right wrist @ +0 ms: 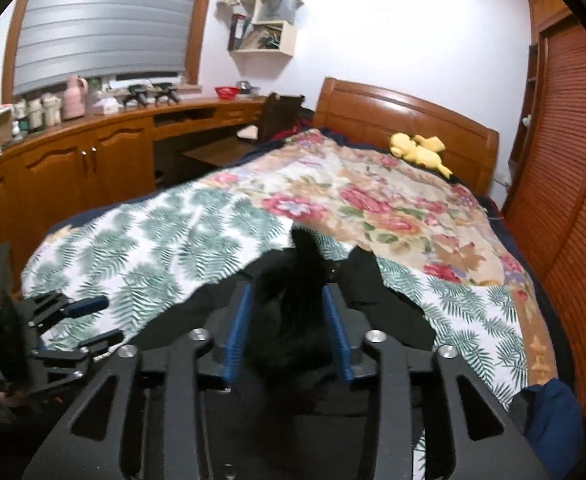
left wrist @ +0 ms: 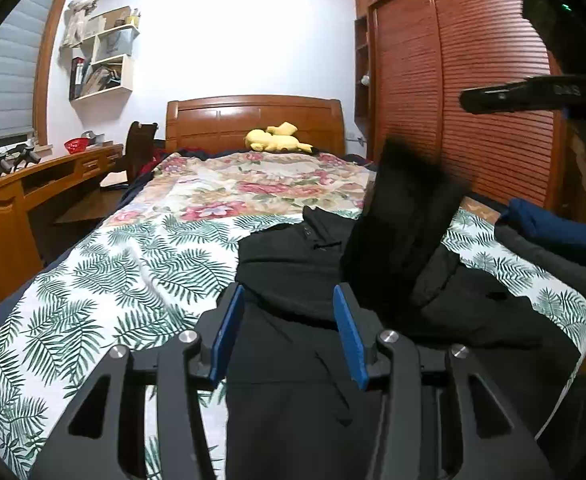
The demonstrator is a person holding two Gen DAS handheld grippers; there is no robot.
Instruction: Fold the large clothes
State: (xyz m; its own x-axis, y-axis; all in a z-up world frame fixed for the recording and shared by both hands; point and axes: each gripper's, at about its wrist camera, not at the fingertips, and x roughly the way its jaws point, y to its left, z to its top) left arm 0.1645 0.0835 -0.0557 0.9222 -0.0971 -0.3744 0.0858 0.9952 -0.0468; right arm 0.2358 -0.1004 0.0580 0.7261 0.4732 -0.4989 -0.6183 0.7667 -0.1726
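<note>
A large black garment (left wrist: pixel 293 264) lies spread over the near end of the bed (left wrist: pixel 133 264). In the left wrist view one long black part of it (left wrist: pixel 405 220) stands up in the air, blurred, with no gripper on it. My left gripper (left wrist: pixel 289 320) hovers low over the garment, open, its blue pads (left wrist: pixel 229 336) clear of the cloth. My right gripper (right wrist: pixel 289 328) is open too; blurred black cloth (right wrist: pixel 293 320) shows between its blue pads (right wrist: pixel 339 332), which do not press on it. The left gripper (right wrist: pixel 93 322) appears at the left edge of the right wrist view.
Folded dark blue and grey clothes (left wrist: pixel 553 240) sit at the bed's right edge. A yellow plush toy (left wrist: pixel 277 140) rests by the wooden headboard (left wrist: pixel 253 116). A slatted wardrobe (left wrist: pixel 473 80) lines the right side; a wooden desk (right wrist: pixel 93 152) and chair (right wrist: pixel 281 116) stand left.
</note>
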